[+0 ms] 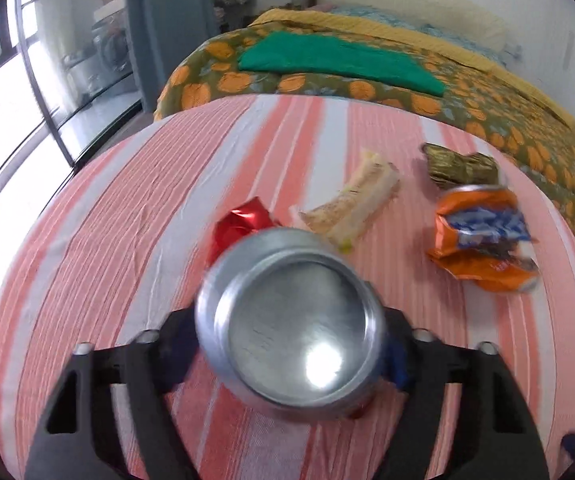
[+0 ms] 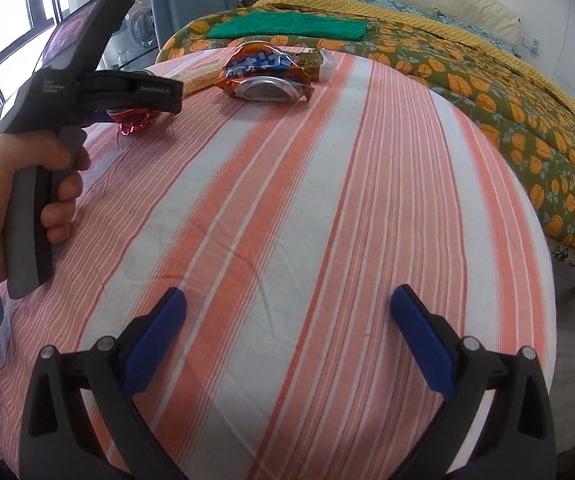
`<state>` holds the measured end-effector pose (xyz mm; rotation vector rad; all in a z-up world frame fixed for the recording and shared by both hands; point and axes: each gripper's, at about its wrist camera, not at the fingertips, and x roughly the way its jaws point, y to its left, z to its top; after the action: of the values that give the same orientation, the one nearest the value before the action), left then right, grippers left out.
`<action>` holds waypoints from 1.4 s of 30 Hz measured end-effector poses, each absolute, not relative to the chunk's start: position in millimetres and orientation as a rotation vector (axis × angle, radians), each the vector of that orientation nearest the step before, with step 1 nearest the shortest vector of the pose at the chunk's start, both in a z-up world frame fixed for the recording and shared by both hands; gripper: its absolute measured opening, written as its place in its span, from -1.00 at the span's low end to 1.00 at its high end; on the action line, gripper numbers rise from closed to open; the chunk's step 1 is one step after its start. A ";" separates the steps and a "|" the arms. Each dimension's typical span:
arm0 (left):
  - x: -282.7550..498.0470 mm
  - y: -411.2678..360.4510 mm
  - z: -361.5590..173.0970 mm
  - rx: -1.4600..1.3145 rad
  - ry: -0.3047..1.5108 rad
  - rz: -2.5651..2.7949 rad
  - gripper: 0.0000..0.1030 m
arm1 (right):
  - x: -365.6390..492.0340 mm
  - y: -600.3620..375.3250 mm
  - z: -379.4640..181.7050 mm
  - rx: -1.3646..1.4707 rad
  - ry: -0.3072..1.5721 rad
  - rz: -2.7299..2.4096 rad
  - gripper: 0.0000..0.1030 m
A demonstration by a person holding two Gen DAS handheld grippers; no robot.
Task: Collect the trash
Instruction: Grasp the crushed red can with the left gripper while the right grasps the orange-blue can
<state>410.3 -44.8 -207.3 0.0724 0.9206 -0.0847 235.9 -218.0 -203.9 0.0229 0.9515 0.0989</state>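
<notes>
A silver-bottomed drink can (image 1: 291, 330) is sitting between the two gripper fingers, its round concave base facing the left wrist camera and catching a bright glint. Just beyond it a crumpled red foil wrapper (image 1: 241, 224) is lying on the striped cloth. A long pale snack wrapper (image 1: 353, 204) is stretching diagonally beside the red one. To its right a crushed orange can (image 1: 483, 236) with blue lettering is resting on its side; in the right wrist view its flattened silver end (image 2: 265, 89) is facing the camera. A crinkled gold-green wrapper (image 1: 461, 168) is lying just behind the orange can.
</notes>
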 end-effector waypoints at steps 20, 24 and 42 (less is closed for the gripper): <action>267.6 4.4 -208.9 0.230 0.968 -0.425 0.65 | 235.5 -219.3 -203.5 0.028 0.950 0.100 0.91; 275.1 15.1 -210.8 0.226 0.960 -0.402 0.81 | 232.5 -226.3 -199.7 0.028 0.936 0.168 0.91; 276.5 14.7 -215.0 0.207 0.946 -0.419 0.90 | 420.1 -197.4 -189.2 -0.352 0.873 0.524 0.82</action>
<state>276.5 14.7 -215.0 0.2074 0.9458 -0.4187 420.1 -197.4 -189.2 -0.3521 0.8726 0.5240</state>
